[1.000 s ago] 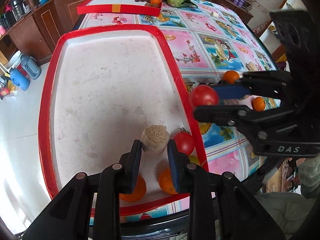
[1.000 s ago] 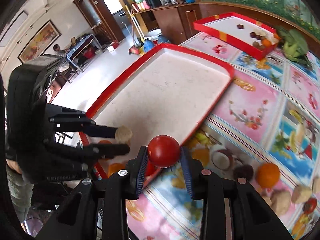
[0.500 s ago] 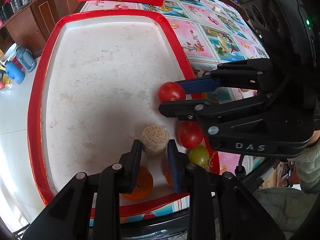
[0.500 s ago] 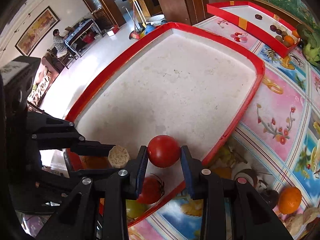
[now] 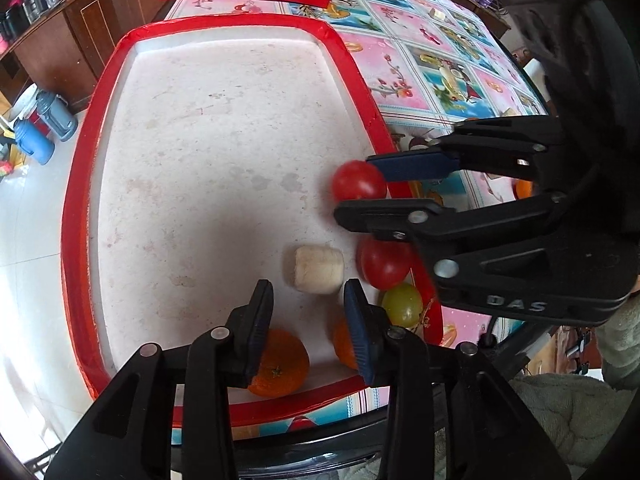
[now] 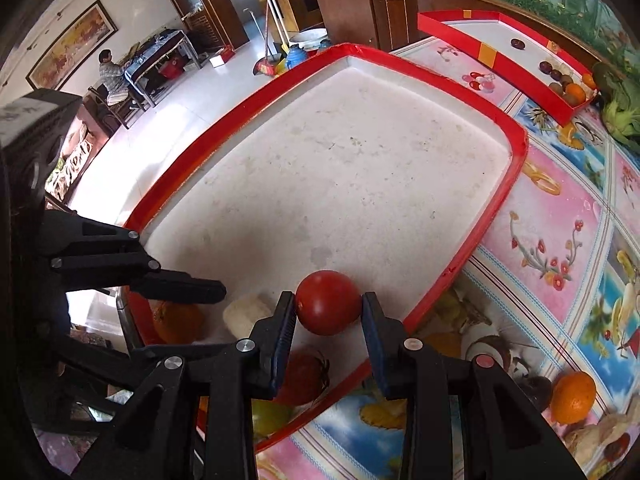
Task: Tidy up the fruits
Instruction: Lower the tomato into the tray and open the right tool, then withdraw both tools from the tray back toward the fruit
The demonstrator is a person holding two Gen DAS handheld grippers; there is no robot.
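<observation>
This is a home, most likely a dining room that opens onto a living area. The table wears a bright oilcloth printed with fruit, and dark wooden cabinets along the wall carry bottles and kettles. A framed painting hangs on the wall, a person sits at a low table, and a broom leans nearby on the tiled floor.
</observation>
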